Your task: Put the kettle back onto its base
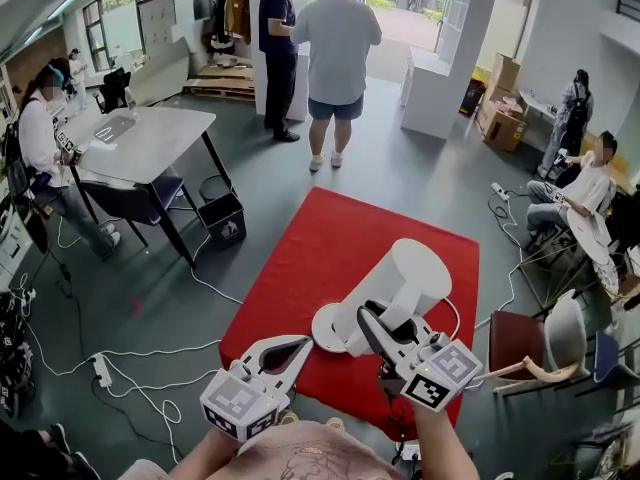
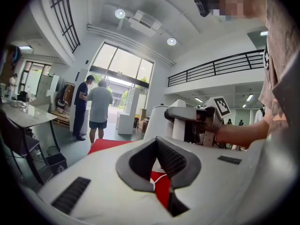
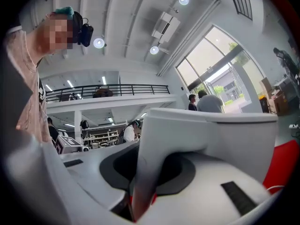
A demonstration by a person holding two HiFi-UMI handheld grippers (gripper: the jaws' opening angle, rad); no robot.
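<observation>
A white kettle (image 1: 405, 283) hangs roughly upright over the red-covered table (image 1: 300, 258). My right gripper (image 1: 376, 320) is shut on its handle from the near side. In the right gripper view the handle (image 3: 145, 172) runs down between the dark pads, and the kettle body (image 3: 211, 144) fills the frame. The round white base (image 1: 328, 328) lies on the red cloth beside the kettle's lower end; whether they touch is hidden. My left gripper (image 1: 290, 353) hovers near the base's left, shut and holding nothing. From the left gripper view (image 2: 159, 165) I see the kettle (image 2: 157, 123) and the right gripper (image 2: 187, 114).
A white cable (image 1: 455, 313) trails from the base over the cloth. Chairs (image 1: 540, 338) stand right of the table. On the left are a grey table (image 1: 150, 133) and a black bin (image 1: 222, 218). Two people (image 1: 335, 28) stand farther back. Cables and a power strip (image 1: 100, 368) lie on the floor.
</observation>
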